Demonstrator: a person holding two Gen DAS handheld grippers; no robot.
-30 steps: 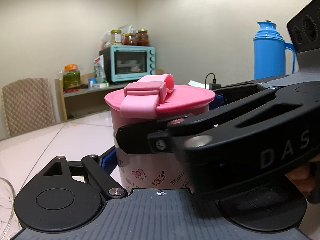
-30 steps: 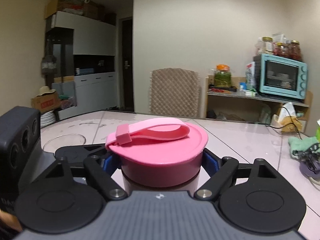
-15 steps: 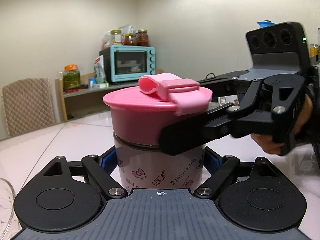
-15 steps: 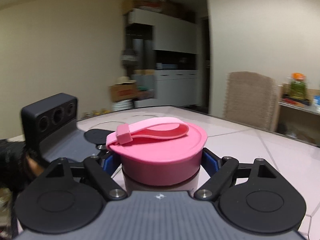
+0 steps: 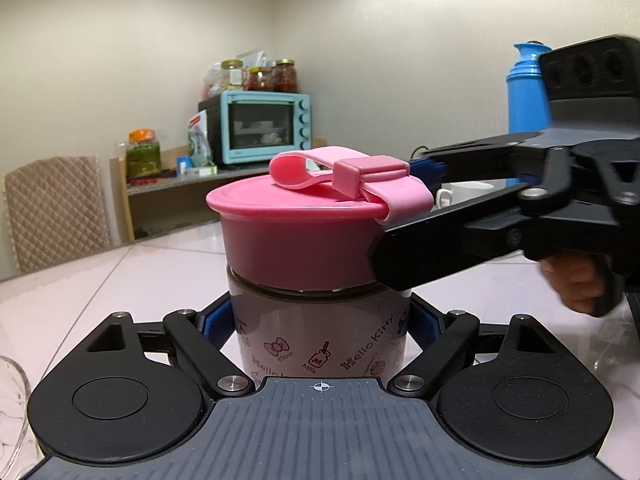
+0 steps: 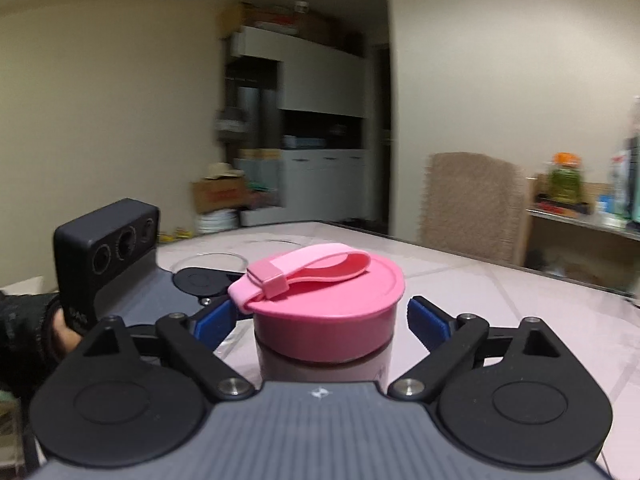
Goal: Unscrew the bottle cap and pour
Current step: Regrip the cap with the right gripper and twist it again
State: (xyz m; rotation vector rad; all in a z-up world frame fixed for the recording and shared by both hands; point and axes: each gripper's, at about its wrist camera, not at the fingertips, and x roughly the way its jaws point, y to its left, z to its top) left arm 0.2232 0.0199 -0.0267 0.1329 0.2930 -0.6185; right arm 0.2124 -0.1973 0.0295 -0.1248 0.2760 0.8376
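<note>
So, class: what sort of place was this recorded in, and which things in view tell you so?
Most likely a home kitchen or dining room. A small teal toaster oven with food jars on top stands on a shelf, a blue thermos jug stands near the wall, and a padded chair is drawn up to the tiled table.

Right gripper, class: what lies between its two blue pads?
The pink cap sits between the opening right gripper's pads, with small bare gaps each side, shown in the right wrist view.
</note>
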